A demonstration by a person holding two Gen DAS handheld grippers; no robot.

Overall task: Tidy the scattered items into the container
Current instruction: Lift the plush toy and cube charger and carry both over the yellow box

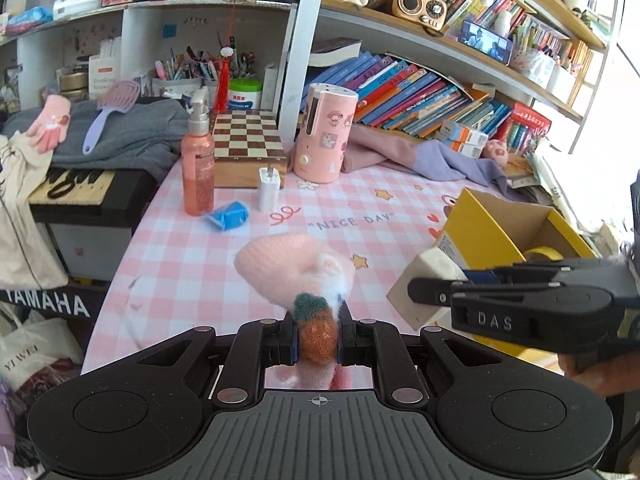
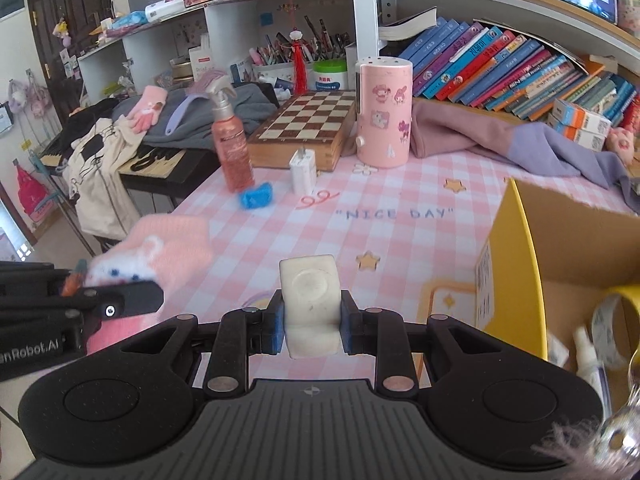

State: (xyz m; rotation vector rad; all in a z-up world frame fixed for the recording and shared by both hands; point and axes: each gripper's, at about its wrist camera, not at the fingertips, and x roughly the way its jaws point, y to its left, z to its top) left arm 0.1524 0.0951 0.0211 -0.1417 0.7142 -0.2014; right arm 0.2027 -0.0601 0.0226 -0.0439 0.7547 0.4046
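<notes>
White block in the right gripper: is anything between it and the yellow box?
Nothing visible. The white block, clamped in the right gripper, sits just left of the yellow box, with only bare tablecloth between them.

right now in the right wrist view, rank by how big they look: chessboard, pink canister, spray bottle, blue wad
1. chessboard
2. pink canister
3. spray bottle
4. blue wad

All four sit at a similar distance, so nearness hardly skews the order.
</notes>
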